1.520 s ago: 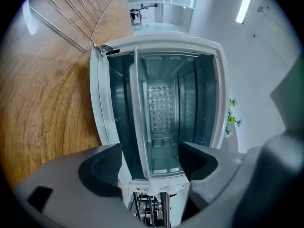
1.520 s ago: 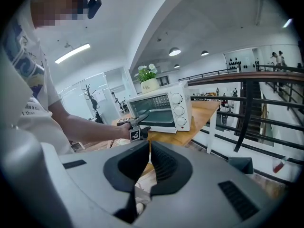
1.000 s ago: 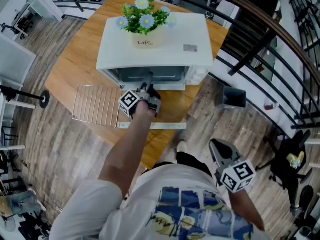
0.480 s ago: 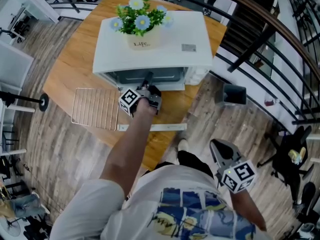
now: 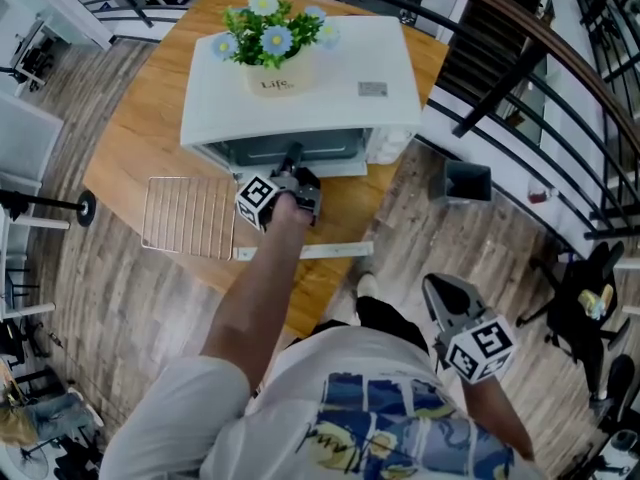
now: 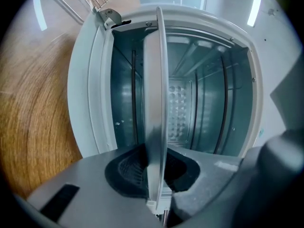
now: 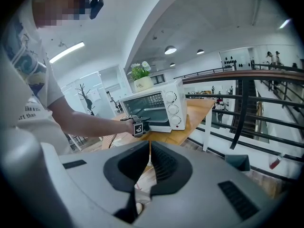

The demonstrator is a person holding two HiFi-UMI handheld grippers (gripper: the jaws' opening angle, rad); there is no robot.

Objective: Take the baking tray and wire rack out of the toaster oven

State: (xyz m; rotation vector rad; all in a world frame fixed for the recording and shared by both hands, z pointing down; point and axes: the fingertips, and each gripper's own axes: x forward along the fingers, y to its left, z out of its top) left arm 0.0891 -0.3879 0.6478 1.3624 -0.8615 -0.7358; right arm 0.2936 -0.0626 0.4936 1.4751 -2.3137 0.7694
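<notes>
The white toaster oven [image 5: 300,78] stands on the wooden table with its door open. My left gripper [image 5: 292,160] reaches level into the oven mouth. In the left gripper view the baking tray [image 6: 154,103] shows edge-on as a thin metal plate, running out from between the pads. The jaws of the left gripper [image 6: 155,170] are closing and the pads press on the tray's front edge. The wire rack [image 5: 190,216] lies flat on the table left of the oven. My right gripper [image 5: 447,296] hangs beside my body, shut and empty, far from the oven [image 7: 156,103].
A pot of blue and white flowers [image 5: 270,43] stands on the oven's roof. The open door's handle [image 5: 305,252] juts out over the table's near edge. Black railings [image 5: 520,78] and a small grey bin [image 5: 467,182] are at the right.
The left gripper stays at the oven mouth with hardly any shift. The right gripper has not moved. The head view has drifted slightly.
</notes>
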